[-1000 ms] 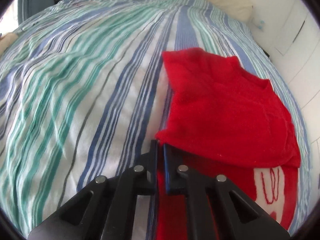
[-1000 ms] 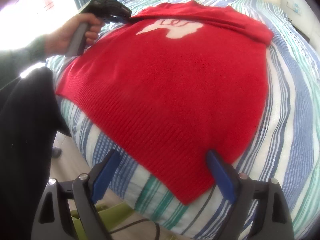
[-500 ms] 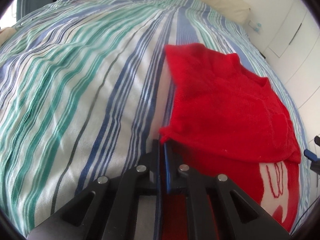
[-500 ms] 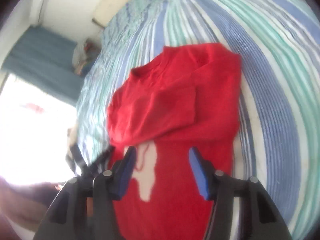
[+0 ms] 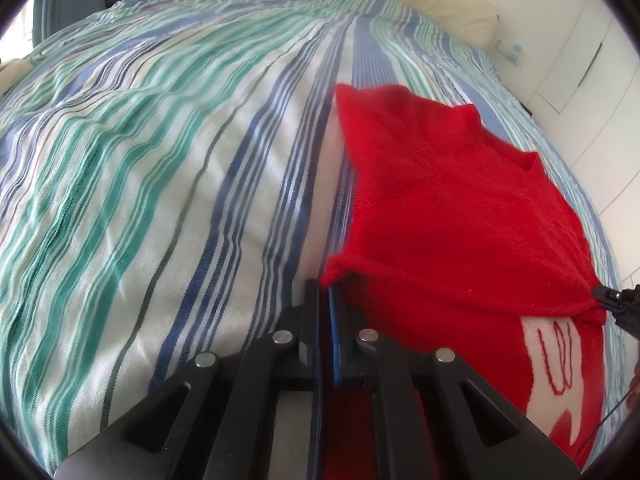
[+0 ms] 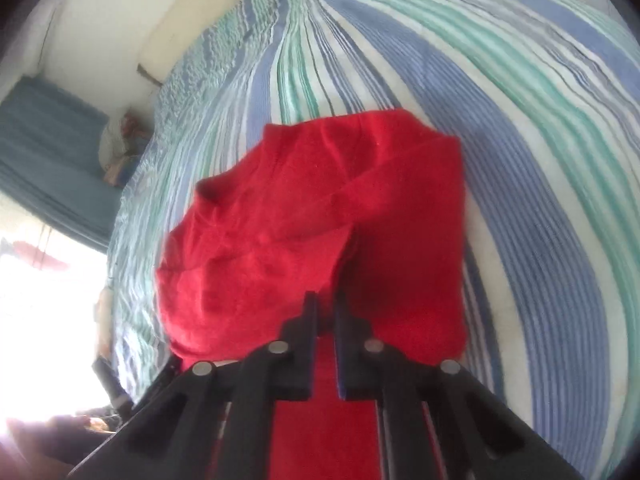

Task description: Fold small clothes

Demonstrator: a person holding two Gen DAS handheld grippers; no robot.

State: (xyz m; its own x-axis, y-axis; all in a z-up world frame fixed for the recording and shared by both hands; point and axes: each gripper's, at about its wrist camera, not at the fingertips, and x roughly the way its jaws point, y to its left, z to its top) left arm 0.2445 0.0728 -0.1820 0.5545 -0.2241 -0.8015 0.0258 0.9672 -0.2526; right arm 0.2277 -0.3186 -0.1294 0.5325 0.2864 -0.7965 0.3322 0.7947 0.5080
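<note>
So you've got the red sweater (image 5: pixel 440 208) lying on the striped bedspread (image 5: pixel 160 160), over toward the side of the bed nearest the white wardrobe doors (image 5: pixel 592 80). The upper part of it is already folded down over the body, so the folded edge runs across just above the white patch with red lettering (image 5: pixel 556 364) on the front.

Your left gripper (image 5: pixel 325 292) has its fingers pressed together on the sweater's edge, right at the corner of that folded flap on the side away from the wardrobe. The cloth runs down between the two fingers, so that's a real pinch.

Your right gripper (image 6: pixel 325 300) is the same deal at the other end of the fold: fingers nearly closed with red knit squeezed in the narrow gap between them. From the left wrist camera you can just catch its black tip with a bit of blue at the wardrobe-side end of the fold. The right wrist view is kinda blurry, so I can't tell how many layers it has hold of.

Beyond the sweater the bedspread is bare up to the cream headboard cushion (image 5: pixel 452 4). There's a blue curtain (image 6: pixel 52 152) and a small heap of clothes (image 6: pixel 120 148) off past the far corner of the bed, well apart from the sweater.
</note>
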